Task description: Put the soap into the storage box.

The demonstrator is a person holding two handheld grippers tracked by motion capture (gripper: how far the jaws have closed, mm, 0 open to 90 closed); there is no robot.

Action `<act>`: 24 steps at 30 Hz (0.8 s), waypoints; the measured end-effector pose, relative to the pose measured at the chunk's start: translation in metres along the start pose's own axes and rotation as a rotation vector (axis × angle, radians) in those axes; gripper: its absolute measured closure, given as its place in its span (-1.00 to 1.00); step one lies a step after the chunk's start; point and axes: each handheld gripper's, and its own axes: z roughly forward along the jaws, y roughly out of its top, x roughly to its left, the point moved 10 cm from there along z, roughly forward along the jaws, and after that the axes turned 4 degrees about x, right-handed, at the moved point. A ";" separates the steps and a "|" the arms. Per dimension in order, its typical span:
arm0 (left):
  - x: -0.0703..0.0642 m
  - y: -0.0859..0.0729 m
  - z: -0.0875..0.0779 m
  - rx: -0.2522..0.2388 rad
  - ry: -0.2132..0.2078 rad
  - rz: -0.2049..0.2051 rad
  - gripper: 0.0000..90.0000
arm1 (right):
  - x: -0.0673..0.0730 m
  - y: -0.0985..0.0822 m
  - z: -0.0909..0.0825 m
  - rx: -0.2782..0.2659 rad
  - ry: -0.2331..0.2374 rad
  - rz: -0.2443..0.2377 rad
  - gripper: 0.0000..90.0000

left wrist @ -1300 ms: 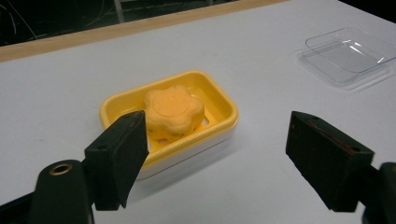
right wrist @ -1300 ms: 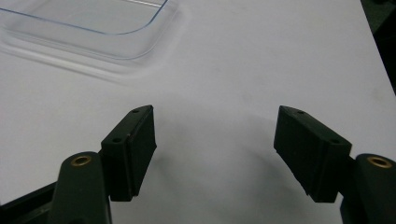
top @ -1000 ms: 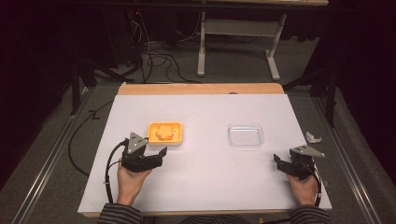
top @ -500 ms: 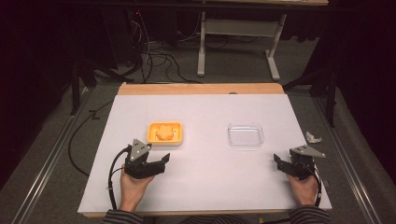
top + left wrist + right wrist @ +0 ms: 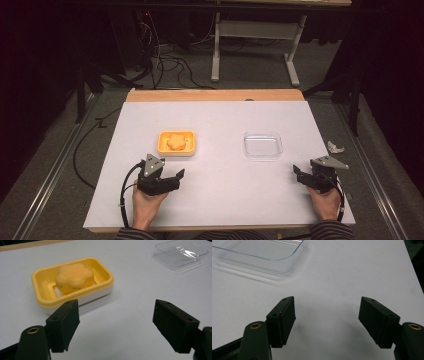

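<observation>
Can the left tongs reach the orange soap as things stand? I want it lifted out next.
Probably yes. The left tongs stand open and empty just short of the yellow soap dish, and the orange soap lies uncovered in it with bare table between.

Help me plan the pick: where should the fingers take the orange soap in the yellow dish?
Probably from above, across the soap at its lobed sides. It sits proud of the dish rim, so its upper flanks are free, while the rim blocks a level approach.
</observation>
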 end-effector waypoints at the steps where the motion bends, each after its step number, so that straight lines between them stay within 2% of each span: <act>1: 0.000 0.000 0.000 0.000 0.000 0.000 -0.51 | 0.000 0.000 0.000 -0.001 0.000 -0.002 -0.34; 4: 0.003 -0.003 0.003 0.002 0.015 -0.012 -0.51 | 0.000 0.000 0.000 -0.001 0.001 -0.002 -0.34; 14: 0.011 -0.011 0.014 0.015 0.042 0.000 -0.51 | 0.000 0.000 -0.001 -0.002 0.004 0.002 -0.34; 15: 0.013 -0.012 0.017 0.004 0.057 0.000 -0.52 | 0.000 0.000 -0.001 0.000 0.004 0.001 -0.34; 16: 0.013 -0.012 0.017 0.004 0.057 0.000 -0.52 | 0.000 0.000 -0.001 0.000 0.004 0.001 -0.34; 17: 0.013 -0.014 0.018 0.008 0.054 0.024 -0.52 | 0.001 0.000 0.000 -0.003 0.006 -0.001 -0.34; 21: 0.014 -0.016 0.020 0.009 0.060 0.019 -0.52 | 0.001 0.000 -0.001 -0.003 0.008 -0.003 -0.33; 22: 0.014 -0.017 0.021 0.010 0.057 0.028 -0.52 | 0.001 0.000 -0.001 -0.004 0.007 -0.004 -0.33; 24: 0.014 -0.017 0.023 0.006 0.062 0.013 -0.52 | 0.001 0.000 -0.001 -0.004 0.007 -0.004 -0.33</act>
